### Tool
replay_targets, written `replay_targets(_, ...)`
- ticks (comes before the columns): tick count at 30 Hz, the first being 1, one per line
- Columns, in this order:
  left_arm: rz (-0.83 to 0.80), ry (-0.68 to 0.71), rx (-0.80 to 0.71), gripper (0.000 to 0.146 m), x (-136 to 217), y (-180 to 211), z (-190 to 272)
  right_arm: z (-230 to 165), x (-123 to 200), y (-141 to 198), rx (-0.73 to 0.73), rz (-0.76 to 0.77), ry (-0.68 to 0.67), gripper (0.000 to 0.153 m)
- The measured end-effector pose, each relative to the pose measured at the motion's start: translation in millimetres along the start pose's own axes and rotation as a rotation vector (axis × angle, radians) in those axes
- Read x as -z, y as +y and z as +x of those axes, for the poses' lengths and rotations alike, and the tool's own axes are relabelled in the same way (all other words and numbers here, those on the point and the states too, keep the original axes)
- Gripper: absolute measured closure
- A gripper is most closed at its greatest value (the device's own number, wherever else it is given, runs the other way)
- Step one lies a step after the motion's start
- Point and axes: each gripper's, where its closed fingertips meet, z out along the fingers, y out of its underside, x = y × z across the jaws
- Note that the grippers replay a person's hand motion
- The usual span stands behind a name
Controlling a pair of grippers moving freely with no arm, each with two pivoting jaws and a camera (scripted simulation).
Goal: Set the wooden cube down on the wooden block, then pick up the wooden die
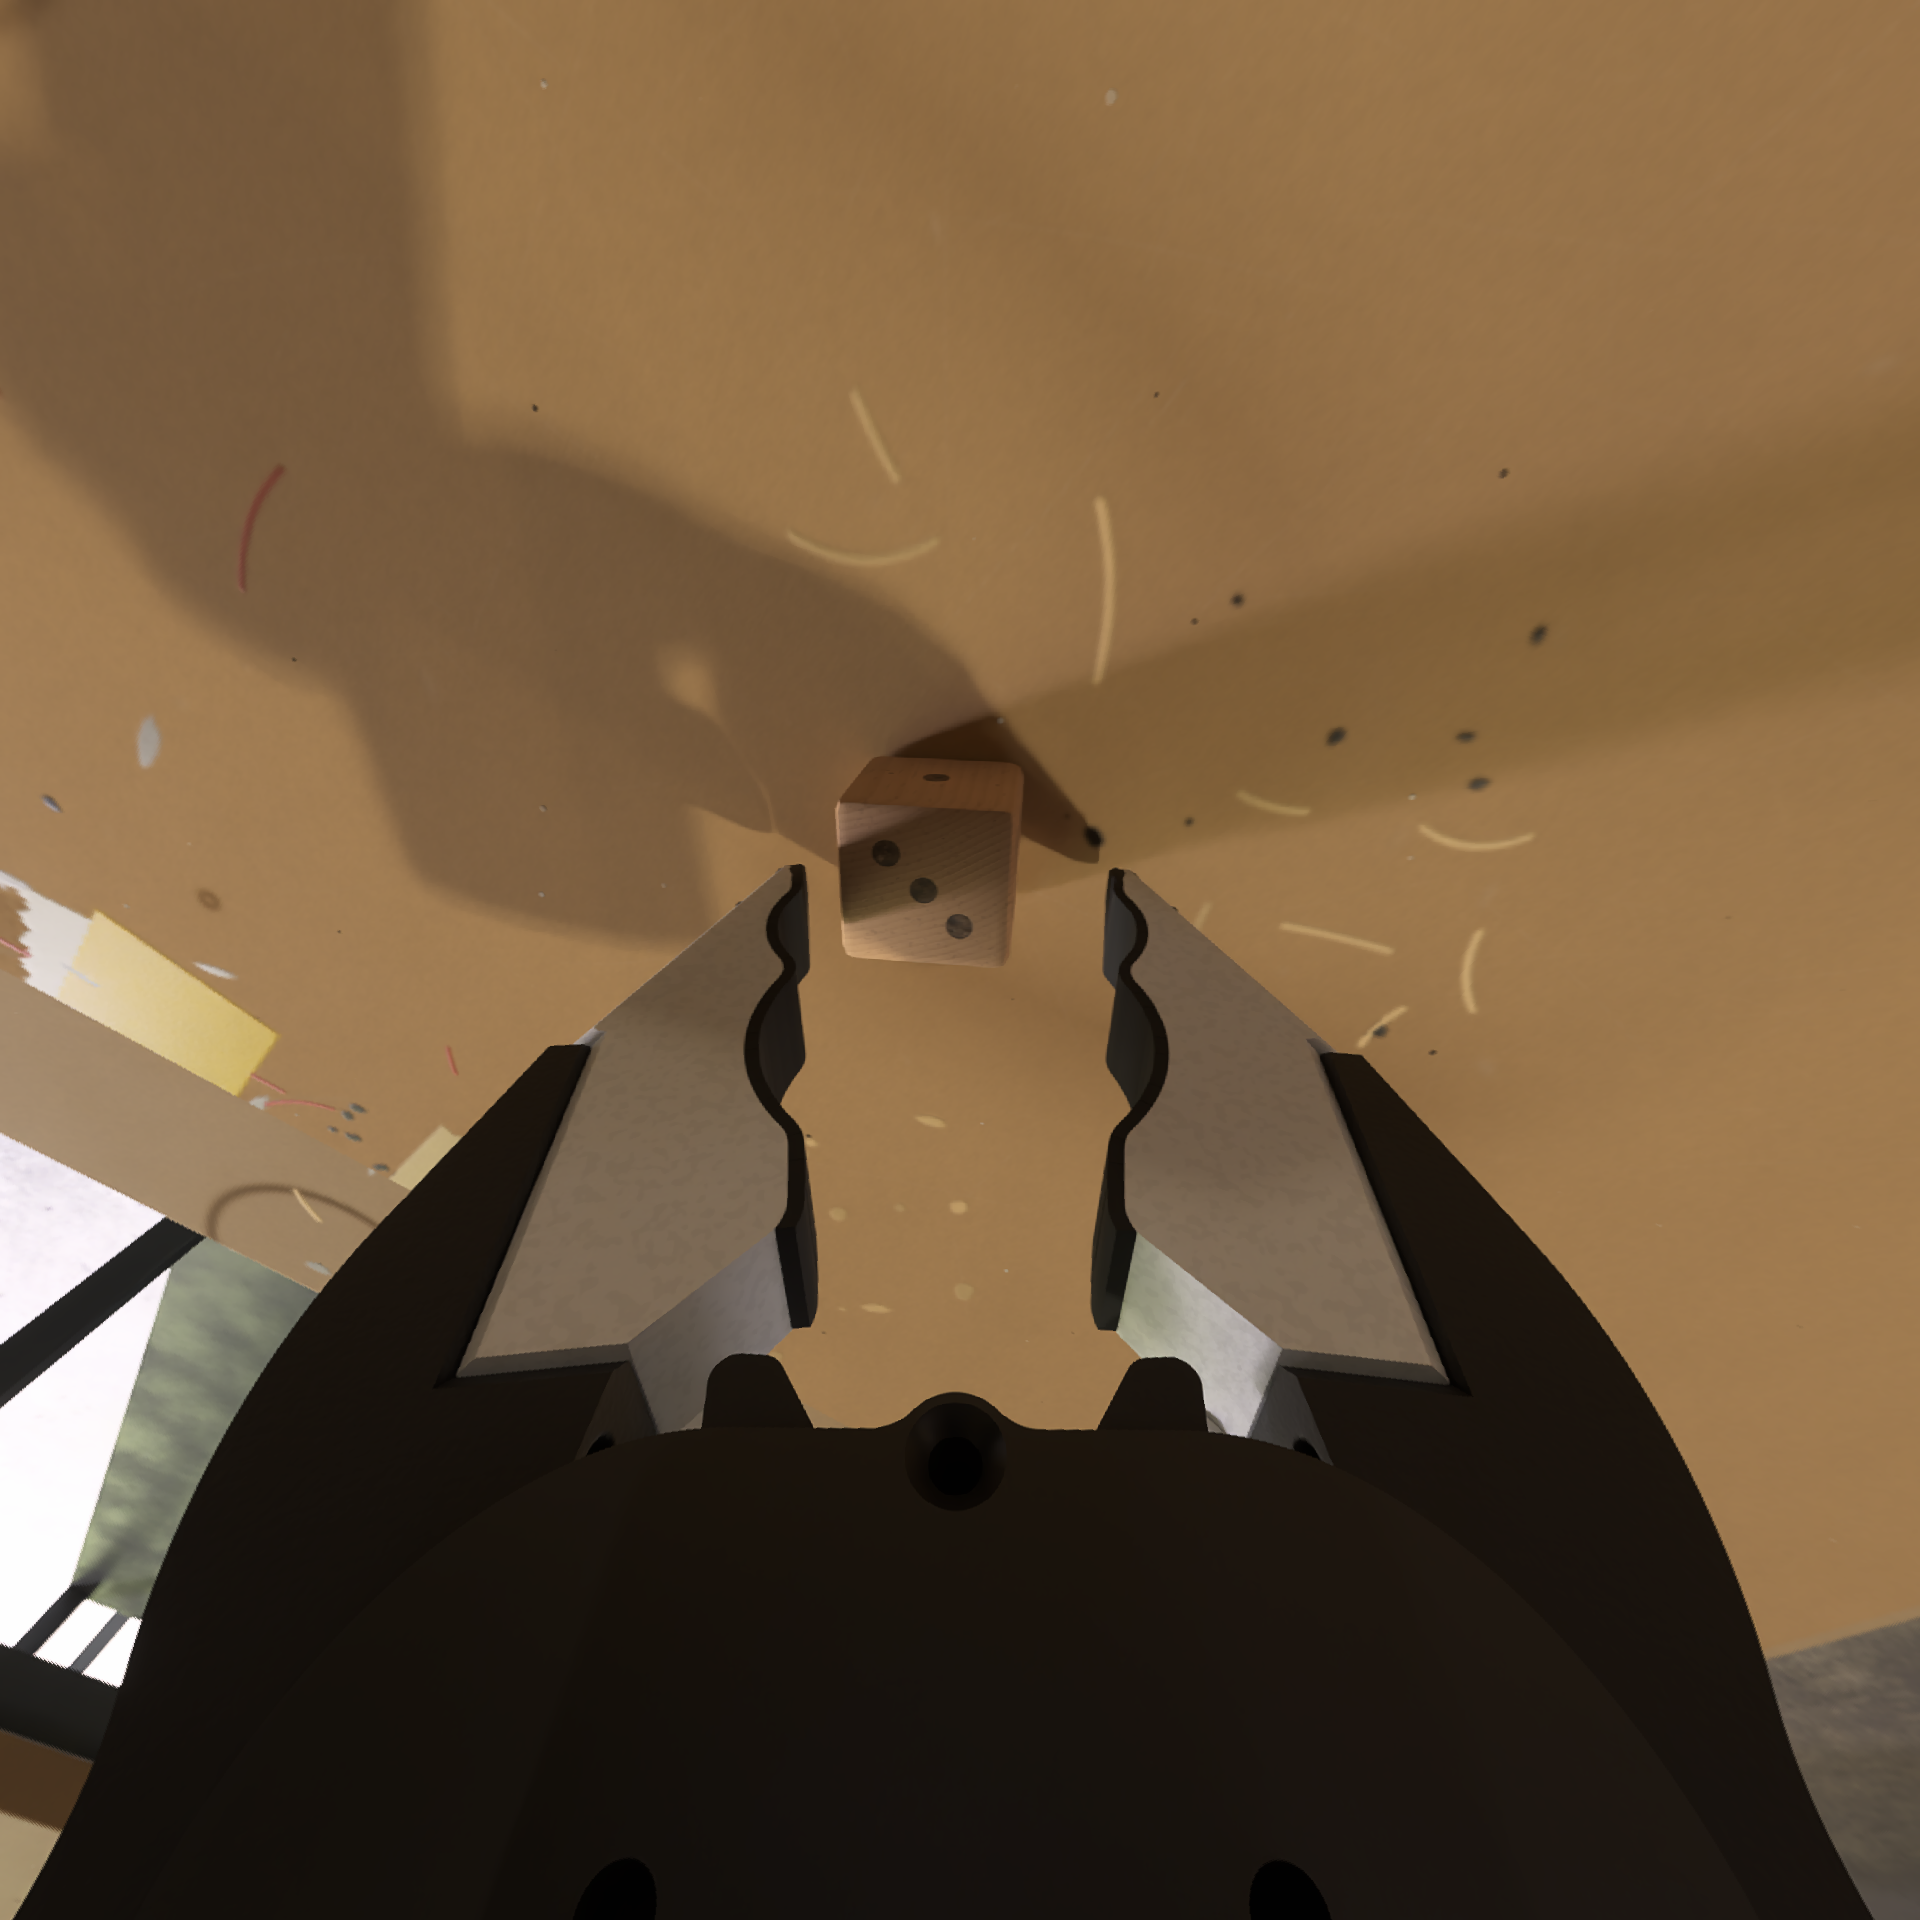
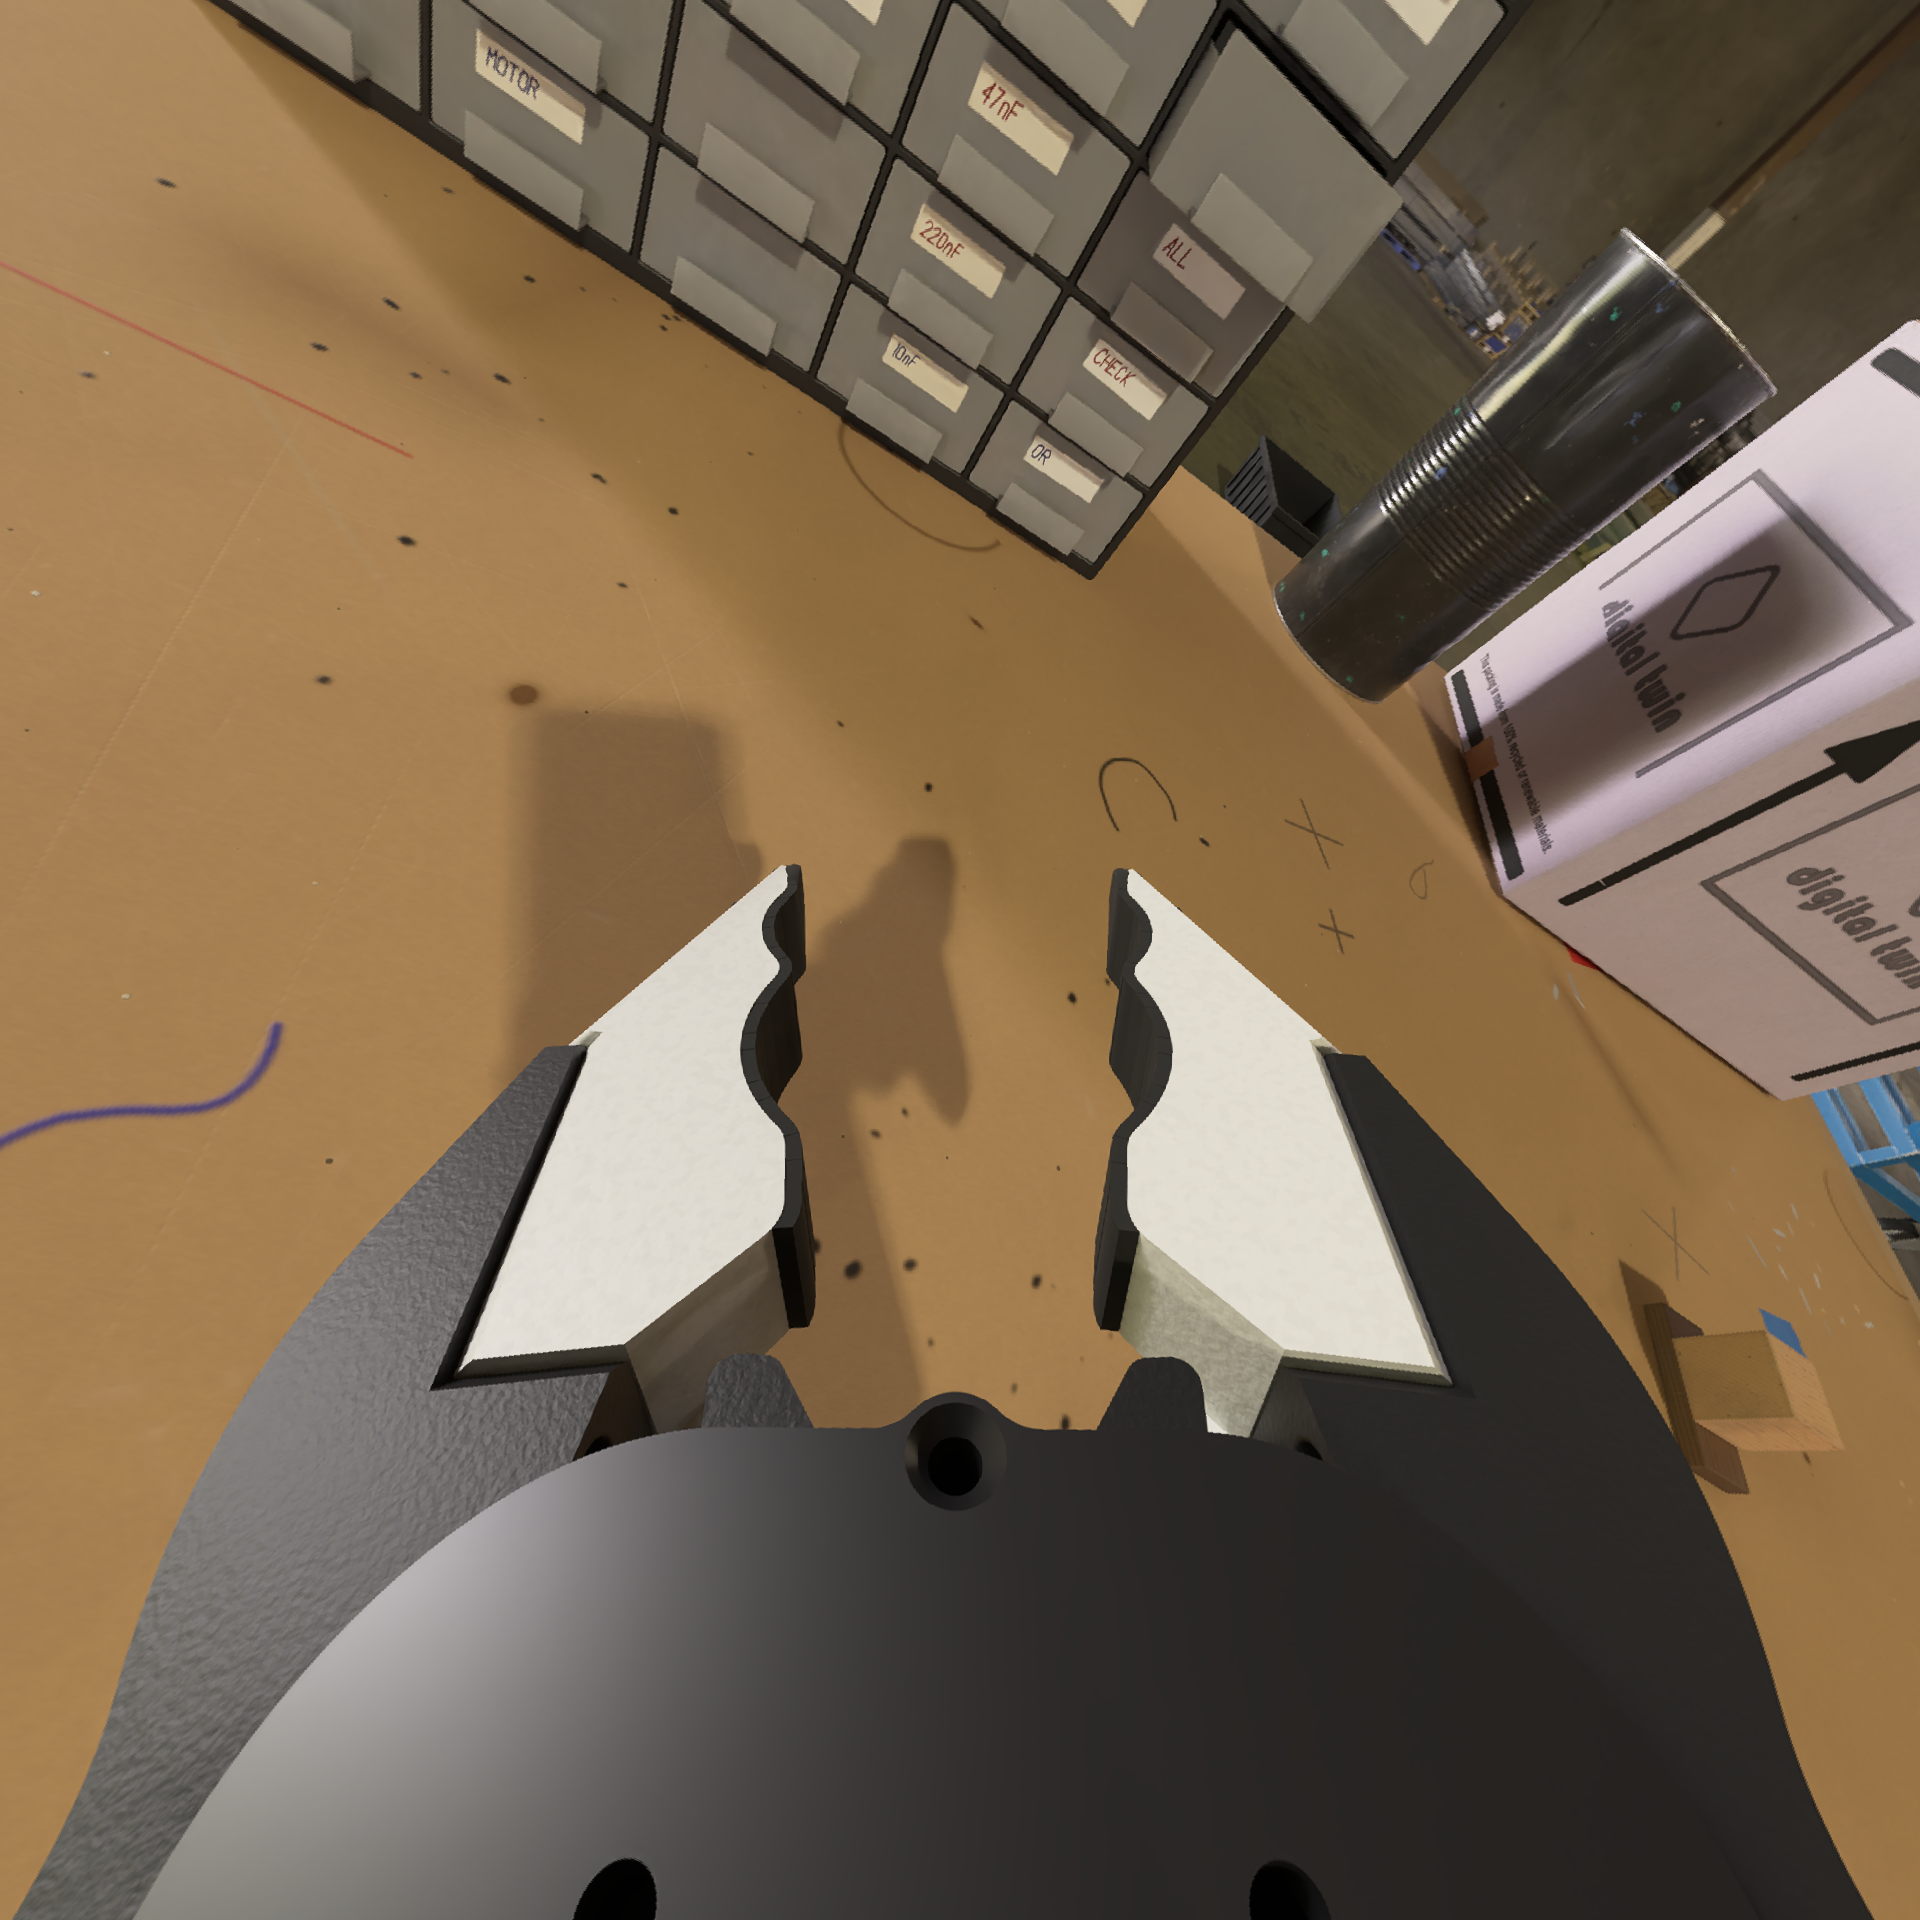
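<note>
In the left wrist view, the wooden die sits on the tan table at twelve o'clock from the left gripper, just beyond the fingertips and slightly toward the left finger, touching neither. The jaws are spread wide with nothing between them. The die is pale wood with rounded edges and dark pips; the tabletop is speckled and scratched. A yellow note lies at nine o'clock.

In the right wrist view, the right gripper is likewise spread and empty over bare tabletop. At four o'clock, the wooden cube rests on the flat wooden block. A grey drawer cabinet stands at twelve o'clock, a dark metal can and a white box at two.
</note>
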Motion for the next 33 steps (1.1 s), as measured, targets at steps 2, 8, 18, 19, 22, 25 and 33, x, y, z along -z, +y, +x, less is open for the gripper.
replay_targets(2, 0.015, -0.024, -0.009, 0.100, -0.1, 0.2, -4.6, -0.9, -0.7, 0.2, 0.006, -0.003, -0.002, 0.094)
replay_targets(8, 0.156, -0.018, 0.003, 0.114, 22.8, -14.3, -5.9, -6.0, -2.1, -0.1, 0.017, -0.009, -0.025, 0.094)
replay_targets(18, 0.425, -0.062, -0.194, 0.114, 102.6, -81.7, 32.6, -30.1, 5.3, -9.6, 0.063, -0.033, -0.171, 0.096)
replay_targets(19, 0.466, -0.059, -0.229, 0.114, 111.9, -93.6, 41.9, -34.3, 8.1, -13.1, 0.066, -0.030, -0.200, 0.096)
replay_targets(22, 0.584, -0.046, -0.332, 0.114, 135.2, -129.2, 73.0, -50.4, 19.7, -28.4, 0.071, -0.002, -0.318, 0.097)
replay_targets(25, 0.677, -0.024, -0.430, 0.114, 149.7, -162.4, 107.6, -69.3, 36.2, -49.3, 0.082, 0.042, -0.461, 0.096)
replay_targets(33, 0.788, 0.049, -0.624, 0.114, 150.6, -230.5, 197.7, -120.9, 91.5, -119.3, 0.096, 0.232, -0.867, 0.095)
